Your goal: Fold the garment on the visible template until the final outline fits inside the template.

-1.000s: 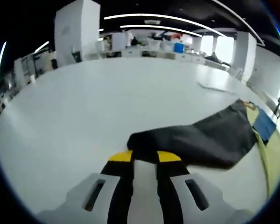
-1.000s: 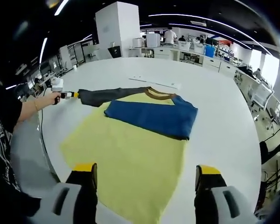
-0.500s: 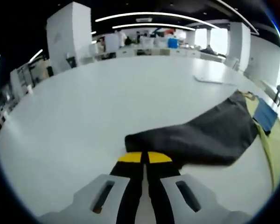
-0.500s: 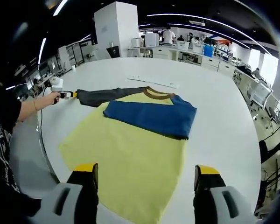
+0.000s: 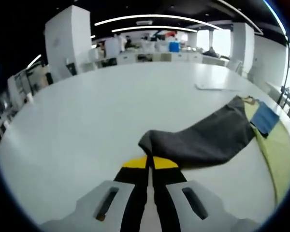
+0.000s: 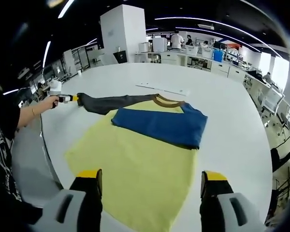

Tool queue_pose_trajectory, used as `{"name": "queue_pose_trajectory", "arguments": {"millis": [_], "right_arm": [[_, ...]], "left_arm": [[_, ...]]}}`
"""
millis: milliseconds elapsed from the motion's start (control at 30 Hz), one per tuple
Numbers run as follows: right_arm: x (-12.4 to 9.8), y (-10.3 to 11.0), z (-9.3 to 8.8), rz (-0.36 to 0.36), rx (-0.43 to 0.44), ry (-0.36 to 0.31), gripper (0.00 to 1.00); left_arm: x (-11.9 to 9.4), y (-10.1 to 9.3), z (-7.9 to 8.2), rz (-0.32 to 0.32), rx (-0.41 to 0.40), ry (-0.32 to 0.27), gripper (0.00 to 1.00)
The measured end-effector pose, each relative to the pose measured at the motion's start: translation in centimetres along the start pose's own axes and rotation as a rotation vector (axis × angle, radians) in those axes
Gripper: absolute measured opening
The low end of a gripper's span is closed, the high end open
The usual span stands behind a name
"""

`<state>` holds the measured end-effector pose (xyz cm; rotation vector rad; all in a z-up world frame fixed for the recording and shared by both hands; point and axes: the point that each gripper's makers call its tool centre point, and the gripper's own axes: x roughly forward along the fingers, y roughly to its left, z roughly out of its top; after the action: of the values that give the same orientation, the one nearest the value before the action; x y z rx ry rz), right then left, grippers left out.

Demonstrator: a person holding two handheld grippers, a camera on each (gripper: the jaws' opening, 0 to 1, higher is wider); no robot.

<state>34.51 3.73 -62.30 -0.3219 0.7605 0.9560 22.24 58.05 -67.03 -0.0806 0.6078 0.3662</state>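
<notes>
A yellow shirt (image 6: 135, 164) lies flat on the white table (image 6: 222, 101), brown collar (image 6: 165, 101) at the far end. Its blue sleeve (image 6: 159, 124) is folded across the chest. The dark grey sleeve (image 5: 203, 137) stretches out sideways, and my left gripper (image 5: 149, 163) is shut on its cuff, lifted slightly. In the right gripper view that left gripper (image 6: 67, 98) shows in a person's hand at the sleeve's end (image 6: 84, 100). My right gripper (image 6: 147, 181) hangs open above the shirt's near hem, nothing between its fingers.
A thin white strip (image 6: 163, 90) lies on the table beyond the collar. The person's arm and dark clothing (image 6: 5, 145) stand along the table's left edge. Desks, a white pillar (image 6: 122, 34) and people stand far behind.
The left gripper shut on the grey sleeve's cuff, then drew it a little inward so the cuff bunched up. The right gripper stayed open and hardly moved.
</notes>
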Motion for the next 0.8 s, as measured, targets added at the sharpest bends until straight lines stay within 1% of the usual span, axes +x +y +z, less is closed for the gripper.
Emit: {"name": "queue_pose_trajectory", "arguments": {"millis": [67,167,267,300,367,500,633,733,767,800], "right_arm": [[0.0,0.1,0.1,0.002,0.0,-0.003,0.83],[0.0,0.3,0.1,0.01,0.001,-0.005,0.82],[-0.1,0.4,0.0,0.011,0.002,-0.007,0.82],[-0.1,0.4,-0.1,0.01,0.003,-0.006,0.82],[-0.2,0.3,-0.2,0.006,0.007,-0.005,0.82],[-0.3,0.1,-0.6,0.003,0.015,0.001,0.82],[-0.5,-0.1,-0.8,-0.007,0.026,0.003,0.82],[-0.6,-0.2,-0.7,-0.012,0.03,-0.001,0.82],[-0.7,-0.3,-0.7,-0.013,0.032,-0.002,0.82],[-0.7,-0.3,-0.7,-0.013,0.034,-0.006,0.82]], "left_arm": [[-0.4,0.2,0.0,-0.003,-0.014,0.006,0.0],[-0.9,0.3,-0.1,-0.009,-0.018,0.021,0.0],[-1.0,0.5,0.0,-0.018,-0.018,0.022,0.0],[-0.9,0.6,-0.1,-0.019,-0.017,0.028,0.0],[-0.5,0.8,-0.5,-0.017,-0.001,0.059,0.0],[0.4,0.5,-1.0,-0.026,0.007,0.085,0.0],[1.3,0.8,-1.8,-0.007,0.012,0.121,0.0],[1.6,0.8,-2.2,-0.006,0.024,0.134,0.0],[1.6,1.0,-2.5,0.008,0.036,0.152,0.0],[1.7,1.0,-2.7,0.011,0.043,0.157,0.0]]}}
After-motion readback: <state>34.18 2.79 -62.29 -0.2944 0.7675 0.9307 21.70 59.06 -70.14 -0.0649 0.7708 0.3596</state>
